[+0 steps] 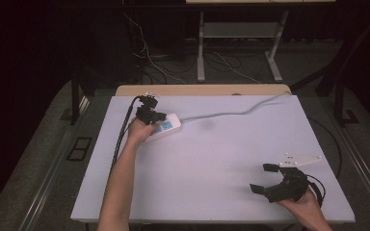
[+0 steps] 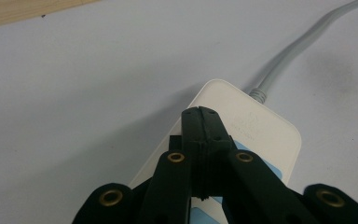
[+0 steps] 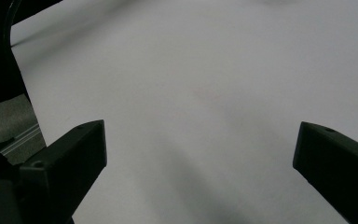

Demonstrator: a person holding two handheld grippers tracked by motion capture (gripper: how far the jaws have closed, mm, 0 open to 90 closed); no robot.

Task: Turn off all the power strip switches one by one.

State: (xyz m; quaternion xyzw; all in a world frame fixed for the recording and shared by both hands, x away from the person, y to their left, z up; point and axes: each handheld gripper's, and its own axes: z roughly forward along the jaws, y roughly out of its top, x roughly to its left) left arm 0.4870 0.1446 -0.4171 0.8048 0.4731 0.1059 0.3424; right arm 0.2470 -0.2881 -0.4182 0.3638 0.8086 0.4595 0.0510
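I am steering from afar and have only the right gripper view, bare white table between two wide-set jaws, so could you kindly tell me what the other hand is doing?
Observer: The left gripper is at the far left part of the table, over a white power strip.
Operator: Thank you; are its jaws open?
Observer: No, in the left gripper view they are shut together, tips meeting above the strip's top face.
Operator: Is the strip wired to anything?
Observer: A grey cable runs from its end across the table and off the far right corner.
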